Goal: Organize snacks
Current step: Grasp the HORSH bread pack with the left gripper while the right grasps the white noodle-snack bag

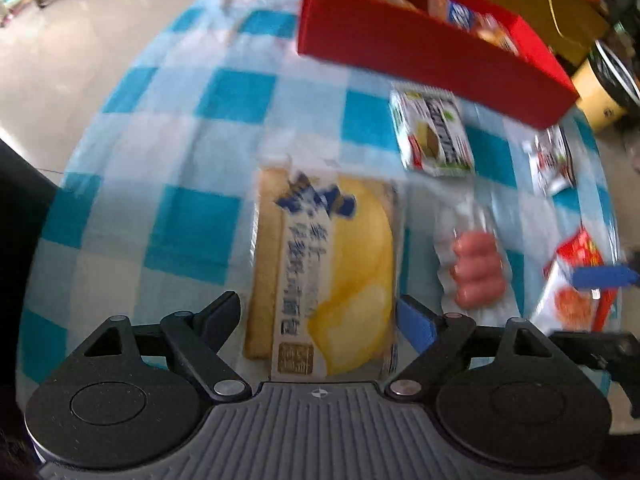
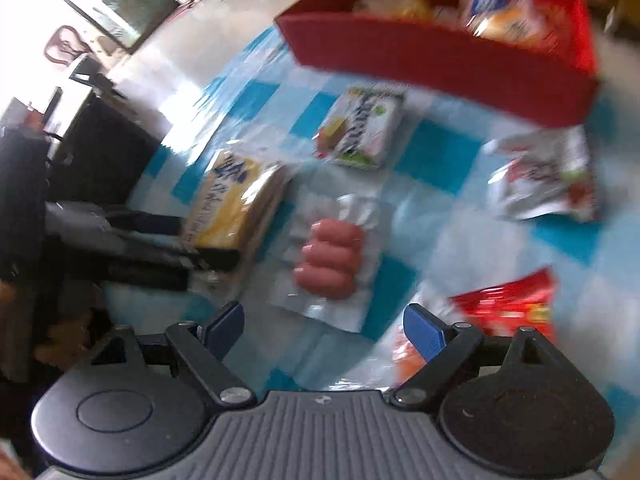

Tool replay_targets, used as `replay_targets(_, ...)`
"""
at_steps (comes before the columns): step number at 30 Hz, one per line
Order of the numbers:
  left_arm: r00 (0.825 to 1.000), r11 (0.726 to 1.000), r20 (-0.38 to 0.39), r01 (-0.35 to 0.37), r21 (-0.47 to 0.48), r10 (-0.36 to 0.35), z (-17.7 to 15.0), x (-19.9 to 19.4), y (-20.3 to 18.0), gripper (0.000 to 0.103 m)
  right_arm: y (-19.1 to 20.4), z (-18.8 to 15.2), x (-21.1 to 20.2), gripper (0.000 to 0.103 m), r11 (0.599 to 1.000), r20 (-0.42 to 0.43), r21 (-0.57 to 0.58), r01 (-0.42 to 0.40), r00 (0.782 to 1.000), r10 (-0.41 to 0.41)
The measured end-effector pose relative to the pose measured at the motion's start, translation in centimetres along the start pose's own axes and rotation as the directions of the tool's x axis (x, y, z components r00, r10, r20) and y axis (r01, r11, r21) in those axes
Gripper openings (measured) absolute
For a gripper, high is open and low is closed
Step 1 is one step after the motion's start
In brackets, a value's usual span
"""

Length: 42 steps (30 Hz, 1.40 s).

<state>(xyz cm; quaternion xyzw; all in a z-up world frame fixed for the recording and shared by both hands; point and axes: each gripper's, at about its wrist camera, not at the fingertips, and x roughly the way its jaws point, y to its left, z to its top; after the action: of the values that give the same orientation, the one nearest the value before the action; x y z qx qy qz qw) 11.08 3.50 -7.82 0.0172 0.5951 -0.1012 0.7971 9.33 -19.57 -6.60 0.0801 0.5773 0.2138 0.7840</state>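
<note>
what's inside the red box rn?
The red box already holds several snack packs: a pale yellowish one and a blue-and-orange packet show above the rim. The near wall hides anything lower, and blur makes labels unreadable.

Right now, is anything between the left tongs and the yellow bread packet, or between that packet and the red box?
Nothing visible. The left tongs stand open with the clear-wrapped yellow bread packet directly between their fingers. Between it and the red rectangular box lies only bare blue-and-white checked cloth; the green-and-white biscuit pack sits off to the side.
</note>
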Motion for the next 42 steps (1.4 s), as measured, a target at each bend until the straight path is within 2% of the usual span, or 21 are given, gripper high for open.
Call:
replay_targets(2, 1.0, 1.0, 0.019, 0.0, -0.006, 0.0, 0.5, 0.0, -0.5, 0.091, -0.9, -0.7, -1.1, 0.085, 0.997, 0.018, 0.072, 0.031, 0.999, -0.032)
replay_targets(7, 0.994, 0.992, 0.009, -0.112, 0.053, 0.112, 1.4, 2.1, -2.6, 0.094, -2.3, -4.3, -0.9, 0.085, 0.961, 0.017, 0.26, 0.097, 0.994, -0.105)
replay_targets(9, 0.992, 0.992, 0.01, -0.123, 0.043, 0.122, 1.5, 2.5, -2.8, 0.098, -2.4, -5.6, 0.0, 0.085, 0.945, 0.015, 0.313, 0.092, 0.995, -0.102)
replay_targets(11, 0.993, 0.992, 0.005, -0.122, 0.037, 0.122, 1.5, 2.3, -2.9, 0.097, -1.8, -5.9, 0.9, 0.085, 0.938, 0.017, 0.334, 0.09, 0.995, -0.102)
replay_targets(15, 0.993, 0.991, -0.001, -0.118, 0.055, 0.119, 0.9, 2.0, -3.3, 0.096, 0.5, -5.6, 1.9, 0.088, 0.954, 0.039, 0.25, 0.169, 0.982, -0.184)
replay_targets(19, 0.993, 0.991, 0.007, -0.121, 0.05, 0.121, 0.5, 1.6, -3.0, 0.096, 1.4, -5.6, 2.9, 0.102, 0.96, 0.039, 0.209, 0.187, 0.979, -0.2)
replay_targets(24, 0.992, 0.991, 0.003, -0.126, 0.036, 0.126, 0.9, 1.9, -2.3, 0.101, 3.2, -6.6, 3.6, 0.101, 0.957, 0.06, 0.114, 0.268, 0.959, -0.276)
replay_targets(29, 0.989, 0.989, 0.029, -0.149, 0.027, 0.148, 1.3, 2.0, -2.3, 0.103, 4.7, -6.8, 4.8, 0.101, 0.936, 0.03, -0.008, 0.352, 0.936, -0.352)
replay_targets(31, 0.991, 0.991, 0.022, -0.132, 0.013, 0.132, 1.6, 2.2, -2.0, 0.102, 4.5, -6.9, 4.5, 0.101, 0.939, 0.035, -0.003, 0.345, 0.938, -0.345)
replay_targets(32, 0.991, 0.991, 0.02, -0.134, 0.017, 0.134, 1.6, 2.1, -2.0, 0.101, 4.4, -7.0, 4.3, 0.097, 0.938, 0.039, -0.004, 0.348, 0.937, -0.347)
replay_targets(34, 0.992, 0.992, 0.025, -0.122, 0.039, 0.121, 1.3, 1.6, -2.3, 0.089, 4.5, -7.2, 3.8, 0.084, 0.934, 0.053, -0.011, 0.357, 0.933, -0.356)
replay_targets(36, 0.994, 0.992, 0.017, -0.106, 0.072, 0.105, 0.5, 1.0, -2.6, 0.084, 4.3, -7.4, 2.9, 0.059, 0.936, 0.069, -0.005, 0.351, 0.934, -0.35)
replay_targets(38, 0.996, 0.993, -0.006, -0.087, 0.085, 0.088, -0.5, 0.8, -2.8, 0.083, 3.9, -7.6, 2.4, 0.05, 0.944, 0.068, 0.008, 0.329, 0.942, -0.329)
replay_targets(40, 0.996, 0.993, -0.006, -0.084, 0.08, 0.085, -1.5, 0.3, -2.8, 0.082, 4.0, -7.8, 2.1, 0.046, 0.948, 0.065, 0.012, 0.317, 0.946, -0.317)
replay_targets(42, 0.999, 0.998, -0.023, -0.045, 0.048, 0.046, -2.5, -0.2, -2.3, 0.082, 4.4, -8.2, 1.5, 0.041, 0.953, 0.068, -0.001, 0.302, 0.951, -0.301)
